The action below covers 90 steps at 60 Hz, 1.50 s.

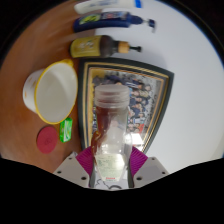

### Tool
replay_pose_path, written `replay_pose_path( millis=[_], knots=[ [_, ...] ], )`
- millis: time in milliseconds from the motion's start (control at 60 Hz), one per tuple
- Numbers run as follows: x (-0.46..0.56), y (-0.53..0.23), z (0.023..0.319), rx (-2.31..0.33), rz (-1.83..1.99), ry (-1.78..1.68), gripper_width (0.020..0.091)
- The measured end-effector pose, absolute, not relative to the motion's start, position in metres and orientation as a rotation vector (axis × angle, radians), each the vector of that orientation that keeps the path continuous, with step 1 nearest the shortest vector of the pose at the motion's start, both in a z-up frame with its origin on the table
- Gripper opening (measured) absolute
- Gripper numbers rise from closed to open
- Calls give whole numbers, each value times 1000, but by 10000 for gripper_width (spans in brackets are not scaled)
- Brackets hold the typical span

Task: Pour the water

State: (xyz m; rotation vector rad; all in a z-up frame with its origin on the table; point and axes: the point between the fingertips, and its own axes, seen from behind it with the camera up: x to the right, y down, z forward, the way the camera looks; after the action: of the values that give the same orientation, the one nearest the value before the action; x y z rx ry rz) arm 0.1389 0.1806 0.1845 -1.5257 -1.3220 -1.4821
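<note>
Worktop (40, 45): brown wood on the left side, with a white surface taking up the right side
Red lid (47, 139): round, lying flat on the wood, furthest left of the near things, just beside the green packet
White bowl (53, 90): yellow-rimmed, standing on the wood beyond the red lid and left of the framed picture
Green packet (66, 129): small, lying just below the bowl, between the red lid and the bottle
Amber bottle (98, 46): lying on its side beyond the bowl, its dark cap end pointing right
Framed picture (140, 88): dark-framed, lying flat under and behind the clear bottle, reaching toward the white surface
Clear bottle (109, 135): transparent plastic with a white screw cap on, standing upright between the two fingers
Claw (109, 165): closed on the clear bottle, both purple pads (86, 160) pressing its lower body from either side
White and blue tubes (112, 17): lying far off beyond the amber bottle; details too small to tell
</note>
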Motion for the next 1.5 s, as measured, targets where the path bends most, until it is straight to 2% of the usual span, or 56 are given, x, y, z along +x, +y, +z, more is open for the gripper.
replay_pose_path(
  millis=[183, 283, 400, 567, 817, 917, 1067, 1100, 1167, 1217, 1283, 1500],
  knots=[
    [137, 167, 201, -1776, -1016, -877, 443],
    [130, 160, 194, -1856, -733, -668, 443],
    [134, 157, 169, -1950, -450, -425, 442],
    [141, 163, 117, -2026, -171, -207, 444],
    [141, 170, 55, -2066, -26, -91, 446],
    [142, 169, 55, -2019, -3, -53, 464],
    [144, 169, 54, -2021, 36, -18, 563],
    [144, 166, 50, -2054, 41, -17, 642],
    [139, 159, 49, -2088, 63, -30, 870],
    [139, 152, 54, -2092, 49, -36, 822],
    [140, 139, 64, -2103, 22, -36, 865],
    [119, 54, 100, -2199, -11, 15, 852]
  ],
)
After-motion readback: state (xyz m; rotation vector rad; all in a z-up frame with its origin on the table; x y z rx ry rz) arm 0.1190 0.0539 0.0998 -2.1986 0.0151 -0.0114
